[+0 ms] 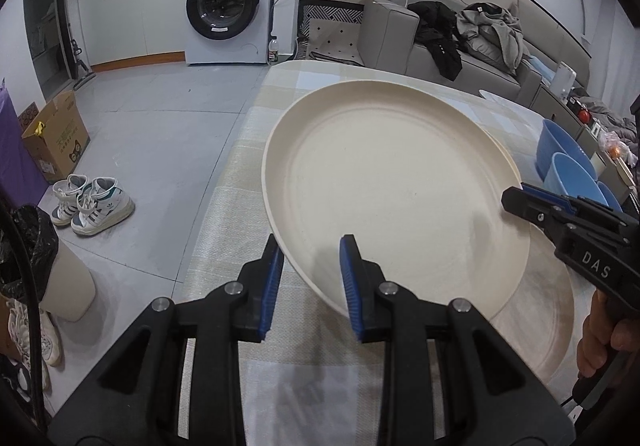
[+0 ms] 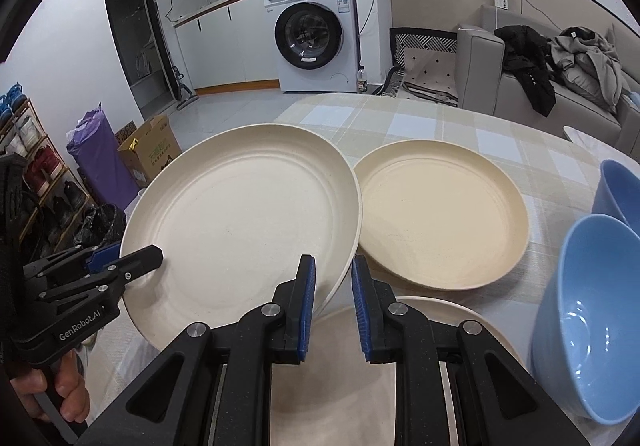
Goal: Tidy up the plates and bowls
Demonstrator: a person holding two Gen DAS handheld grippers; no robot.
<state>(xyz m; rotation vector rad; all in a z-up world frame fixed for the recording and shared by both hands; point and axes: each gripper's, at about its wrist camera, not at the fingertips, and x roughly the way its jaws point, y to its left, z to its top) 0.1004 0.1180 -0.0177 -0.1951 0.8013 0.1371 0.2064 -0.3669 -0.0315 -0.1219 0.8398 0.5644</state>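
A large cream plate [image 1: 392, 182] hangs tilted above the checked tablecloth, gripped on two sides. My left gripper [image 1: 312, 246] is shut on its near-left rim, one pad over and one under. My right gripper [image 2: 332, 266] is shut on the plate's [image 2: 240, 222] right rim; the left wrist view shows it at the plate's far-right edge [image 1: 514, 200]. Under the lifted plate lies another cream plate [image 2: 404, 326]. A smaller yellowish plate [image 2: 440, 214] rests flat on the cloth further back. Two blue bowls [image 2: 592, 310] [image 2: 620, 186] stand on the right.
The table's left edge [image 1: 224, 182] drops to a grey floor with white shoes [image 1: 92, 202], a cardboard box [image 1: 56, 134] and a bin with a black bag [image 1: 36, 230]. A washing machine [image 1: 228, 6] and a sofa with clothes [image 1: 480, 34] stand behind.
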